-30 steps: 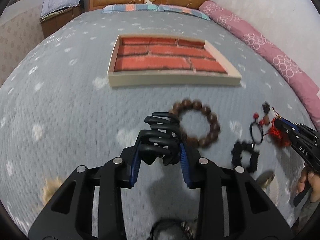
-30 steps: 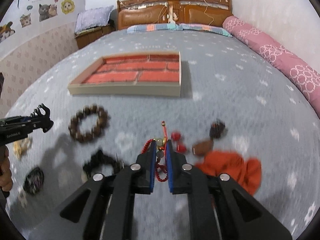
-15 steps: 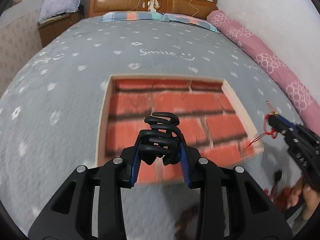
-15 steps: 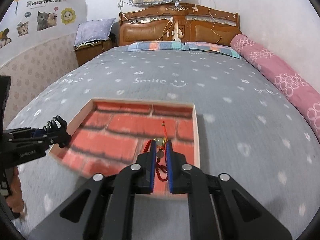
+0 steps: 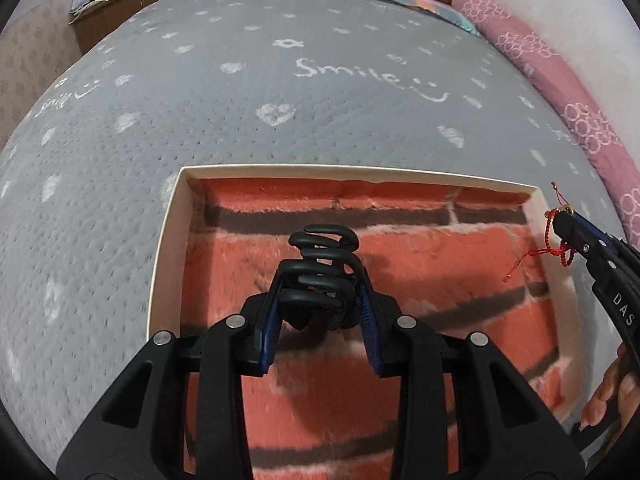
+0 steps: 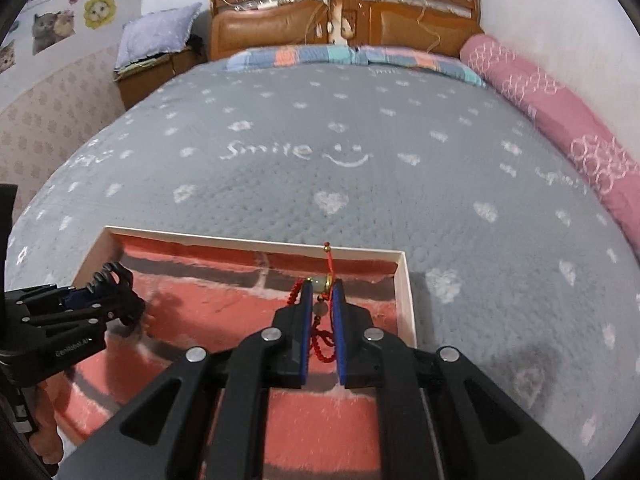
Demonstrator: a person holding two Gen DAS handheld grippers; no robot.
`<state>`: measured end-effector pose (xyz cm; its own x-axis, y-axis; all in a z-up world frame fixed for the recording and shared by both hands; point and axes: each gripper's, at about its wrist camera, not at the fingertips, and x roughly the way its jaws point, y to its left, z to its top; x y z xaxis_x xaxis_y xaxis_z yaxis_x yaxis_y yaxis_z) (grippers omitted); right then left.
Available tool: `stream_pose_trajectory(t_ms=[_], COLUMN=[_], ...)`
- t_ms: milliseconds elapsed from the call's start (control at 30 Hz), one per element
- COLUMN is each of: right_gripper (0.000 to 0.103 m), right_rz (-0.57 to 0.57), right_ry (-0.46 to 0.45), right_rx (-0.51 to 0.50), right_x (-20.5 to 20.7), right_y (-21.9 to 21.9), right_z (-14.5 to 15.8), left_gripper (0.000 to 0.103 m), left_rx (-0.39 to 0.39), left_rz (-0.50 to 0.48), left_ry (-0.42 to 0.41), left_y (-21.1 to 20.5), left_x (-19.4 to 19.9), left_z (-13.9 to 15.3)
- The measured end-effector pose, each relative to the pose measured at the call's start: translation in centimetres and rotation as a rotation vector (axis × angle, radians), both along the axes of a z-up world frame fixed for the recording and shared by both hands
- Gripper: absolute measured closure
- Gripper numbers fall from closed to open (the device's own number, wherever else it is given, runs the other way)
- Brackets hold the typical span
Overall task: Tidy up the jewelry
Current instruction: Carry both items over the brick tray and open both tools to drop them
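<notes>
My left gripper [image 5: 320, 280] is shut on a black claw hair clip [image 5: 325, 266] and hangs over the shallow cream tray [image 5: 170, 216] lined with red brick-patterned plush. My right gripper [image 6: 322, 286] is shut on a red beaded cord bracelet with a pale green bead [image 6: 320, 284], held above the tray's [image 6: 404, 292] right side. In the left wrist view the right gripper [image 5: 560, 216] enters from the right with the red bracelet [image 5: 558, 248] dangling. In the right wrist view the left gripper [image 6: 120, 284] shows at the left with the clip [image 6: 114, 280].
The tray lies on a grey bedspread [image 6: 360, 140] with white hearts and "Smile" lettering. A pink bolster [image 6: 560, 120] runs along the right wall, a wooden headboard [image 6: 340, 16] stands at the far end, and a nightstand with a pillow [image 6: 156, 44] is at far left.
Both grippers have travelled forward from the loose jewelry on the bedspread to above the tray, still gripping the hair clip and the red bracelet. The beads and scrunchies have dropped out of view.
</notes>
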<state>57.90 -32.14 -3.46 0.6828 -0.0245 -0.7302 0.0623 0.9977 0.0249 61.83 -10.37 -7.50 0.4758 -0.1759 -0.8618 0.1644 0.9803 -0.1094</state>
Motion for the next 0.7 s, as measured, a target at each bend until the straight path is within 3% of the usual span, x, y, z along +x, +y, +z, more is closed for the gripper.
stream_pose_trajectory(t_ms=[300,700], right_gripper=[0.093,0.092], right_rz=[-0.005,0.002], right_ry=[0.113,0.186], right_rx=[0.010,-0.004], right_x=[3.1,3.7], right_y=[-0.2,0.0], right_z=[-3.3,-4.4], left_gripper=[0.070,0.069], left_rx=[0.037,0.050], left_rz=[-0.009,-0.009], left_ry=[-0.005,0.006], left_y=[-1.1,-0.9], left_x=[1.4,1.0], left_z=[-0.7,-0.6])
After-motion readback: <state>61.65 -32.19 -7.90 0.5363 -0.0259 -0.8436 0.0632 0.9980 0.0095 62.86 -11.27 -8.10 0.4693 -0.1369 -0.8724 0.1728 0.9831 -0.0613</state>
